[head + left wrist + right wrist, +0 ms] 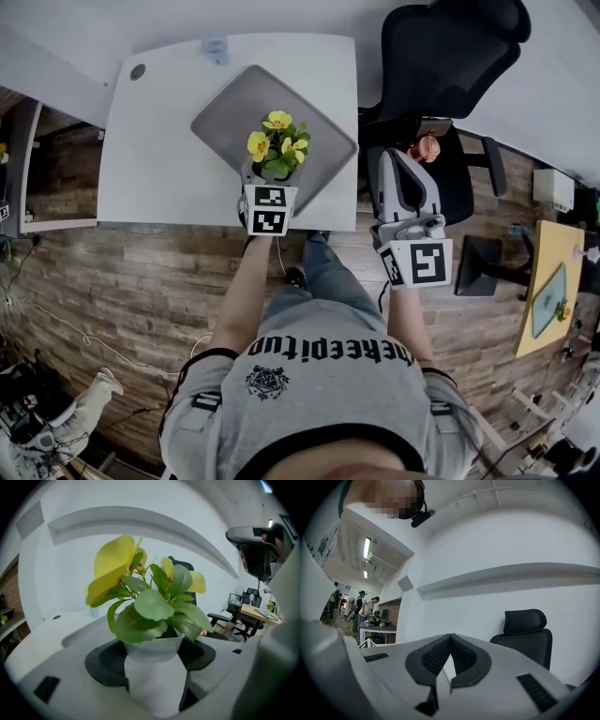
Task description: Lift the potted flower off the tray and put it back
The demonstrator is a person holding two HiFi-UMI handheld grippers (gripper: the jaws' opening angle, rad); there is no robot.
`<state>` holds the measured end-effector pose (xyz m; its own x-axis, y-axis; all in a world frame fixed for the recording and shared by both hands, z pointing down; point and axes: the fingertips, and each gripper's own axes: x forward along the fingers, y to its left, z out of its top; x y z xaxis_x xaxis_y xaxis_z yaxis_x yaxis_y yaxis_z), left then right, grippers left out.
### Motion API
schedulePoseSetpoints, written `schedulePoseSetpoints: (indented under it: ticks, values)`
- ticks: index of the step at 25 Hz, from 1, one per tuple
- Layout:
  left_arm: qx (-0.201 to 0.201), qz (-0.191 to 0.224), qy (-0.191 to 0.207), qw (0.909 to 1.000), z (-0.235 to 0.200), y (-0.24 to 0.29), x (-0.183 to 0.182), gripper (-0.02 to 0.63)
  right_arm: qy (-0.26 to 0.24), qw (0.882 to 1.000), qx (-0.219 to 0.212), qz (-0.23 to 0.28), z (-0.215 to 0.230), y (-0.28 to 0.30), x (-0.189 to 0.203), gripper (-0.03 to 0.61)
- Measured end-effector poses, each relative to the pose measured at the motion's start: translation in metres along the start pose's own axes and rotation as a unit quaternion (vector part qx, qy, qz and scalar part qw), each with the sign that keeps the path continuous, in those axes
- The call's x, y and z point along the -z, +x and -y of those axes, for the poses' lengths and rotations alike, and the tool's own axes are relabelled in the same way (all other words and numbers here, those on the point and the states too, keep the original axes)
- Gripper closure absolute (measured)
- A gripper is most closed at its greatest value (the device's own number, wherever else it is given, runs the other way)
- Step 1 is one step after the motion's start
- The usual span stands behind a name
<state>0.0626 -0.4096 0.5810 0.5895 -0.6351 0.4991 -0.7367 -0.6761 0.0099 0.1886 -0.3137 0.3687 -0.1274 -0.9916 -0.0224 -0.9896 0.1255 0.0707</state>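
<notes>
Left gripper view: your left gripper clamps the white-potted yellow flower | at grey square tray near edge | right gripper: jaws together, empty

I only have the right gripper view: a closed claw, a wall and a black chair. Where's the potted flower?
Observer: The left claw is shut on the potted flower, gripping its white pot.
Operator: Is it over the tray?
Observer: Yes. The head view shows it above the grey tray, by the corner nearest the person. I cannot tell whether it is lifted or resting.
Operator: And where is my claw?
Observer: The right claw is off the right edge of the white table, over the office chair.
</notes>
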Motion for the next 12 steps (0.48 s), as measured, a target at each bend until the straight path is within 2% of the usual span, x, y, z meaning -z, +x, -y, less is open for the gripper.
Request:
schedulePoseSetpoints:
  ticks: [6, 12]
  values:
    - [0.012, 0.007, -0.01, 0.9999, -0.001, -0.037, -0.009, 0.278, -0.002, 1.0, -0.009, 0.012, -0.018, -0.005, -0.012, 0.575]
    - [0.014, 0.039, -0.016, 0.999, 0.0, -0.072, -0.027, 0.278, -0.002, 1.0, -0.02, 0.023, -0.036, -0.012, -0.02, 0.575]
